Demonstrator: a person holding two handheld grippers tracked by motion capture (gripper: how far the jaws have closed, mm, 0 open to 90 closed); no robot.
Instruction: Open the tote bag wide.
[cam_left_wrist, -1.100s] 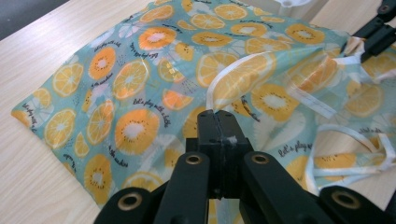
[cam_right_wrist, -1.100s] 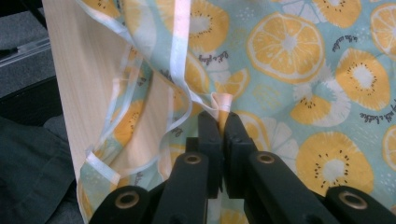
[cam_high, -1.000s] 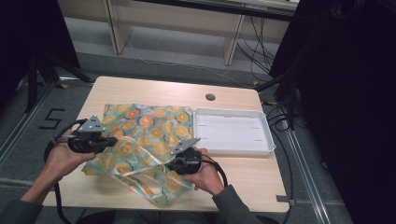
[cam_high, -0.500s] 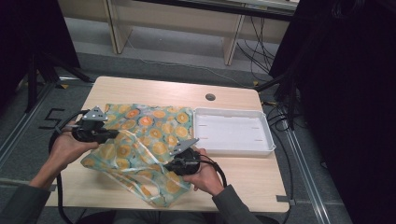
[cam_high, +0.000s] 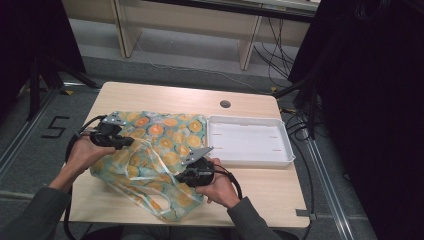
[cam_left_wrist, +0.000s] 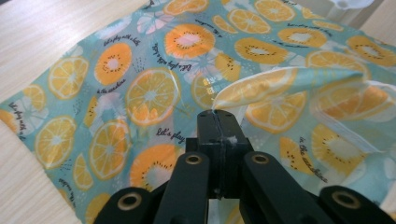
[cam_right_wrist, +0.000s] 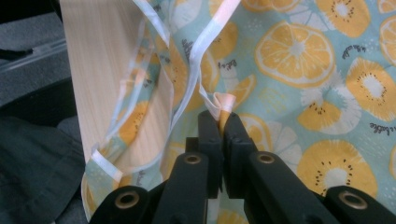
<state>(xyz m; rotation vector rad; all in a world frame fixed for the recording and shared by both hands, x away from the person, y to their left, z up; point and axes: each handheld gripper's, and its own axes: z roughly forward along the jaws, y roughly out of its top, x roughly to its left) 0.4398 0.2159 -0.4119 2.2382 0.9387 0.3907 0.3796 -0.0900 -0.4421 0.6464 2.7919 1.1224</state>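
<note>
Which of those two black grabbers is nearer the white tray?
The right gripper, pinching the fruit-print cloth just beside the white tray; the left gripper is across the cloth.

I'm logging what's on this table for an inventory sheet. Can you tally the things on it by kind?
Fruit-print cloth: 1
White tray: 1
Grippers, left and right, each pinching the cloth: 2
Total: 4
</note>
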